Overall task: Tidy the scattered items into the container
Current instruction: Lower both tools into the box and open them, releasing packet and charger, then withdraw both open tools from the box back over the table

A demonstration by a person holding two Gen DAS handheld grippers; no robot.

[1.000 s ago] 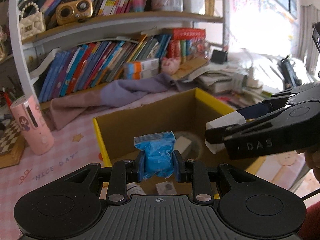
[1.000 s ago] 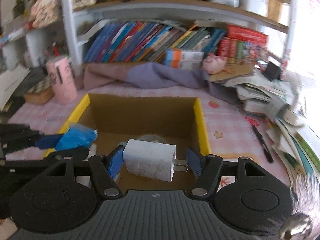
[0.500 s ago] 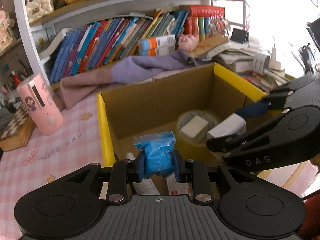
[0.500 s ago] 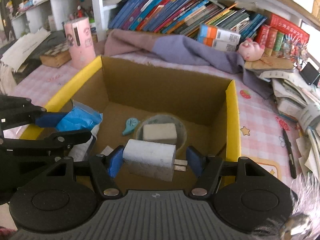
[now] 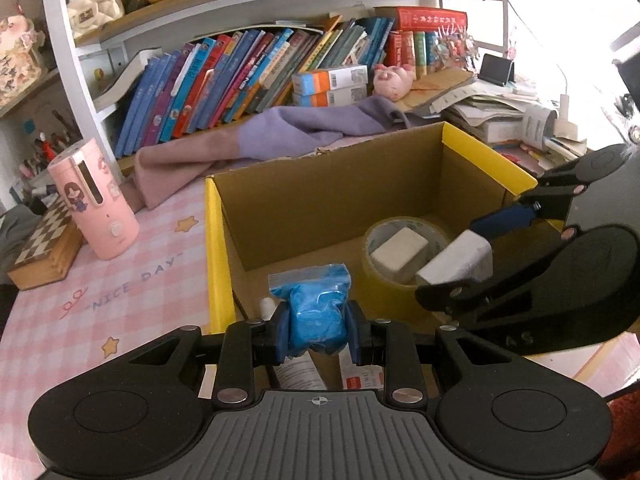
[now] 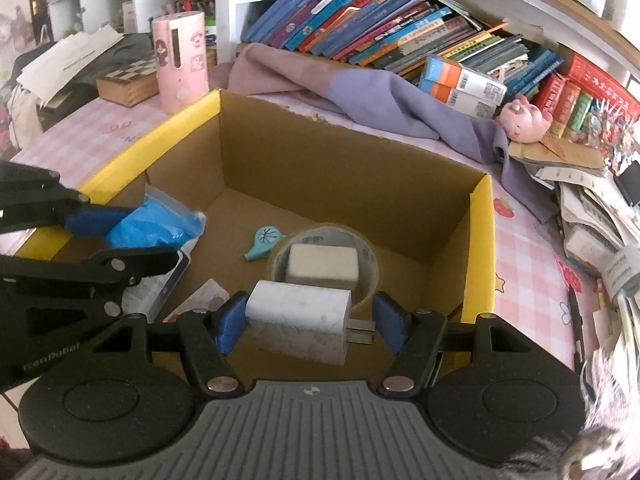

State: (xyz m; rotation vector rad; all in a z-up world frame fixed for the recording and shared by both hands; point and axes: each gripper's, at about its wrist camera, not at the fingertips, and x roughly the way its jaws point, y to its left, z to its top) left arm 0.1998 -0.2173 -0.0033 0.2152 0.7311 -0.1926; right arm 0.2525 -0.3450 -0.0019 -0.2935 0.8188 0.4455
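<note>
1. White charger (image 6: 298, 322): a rigid plastic block with two metal prongs on its right end. Judged light and hard, with smooth faces that may slip. It is held end to end in the right gripper (image 6: 308, 322); one pad bears on the flat left end, while the other pad appears to bear on the prong tips. That contact looks narrow, so the hold is judged less secure than a grip across the two broad faces.

2. Blue bag (image 5: 318, 314): a small sealed plastic pouch of blue filling, soft and compliant. It is pinched at its lower body by the left gripper (image 5: 318, 334), jaws nearly together. It is judged light and unlikely to break; the film could slide if the squeeze eases.

3. Position: both items hang over the open cardboard box (image 6: 480, 216), the bag near its left wall, the charger over the near middle.

4. Box contents: a tape roll (image 6: 368, 264) with a white block (image 6: 322, 262) lying inside its ring, a small teal piece (image 6: 262, 242) and papers on the floor.

5. Release advice: lower the charger beside the tape roll, not onto it, since a hard block may bounce or tip.

6. Surroundings: a pink tablecloth (image 5: 100, 300), a pink canister (image 5: 96, 200) and a bookshelf behind.
</note>
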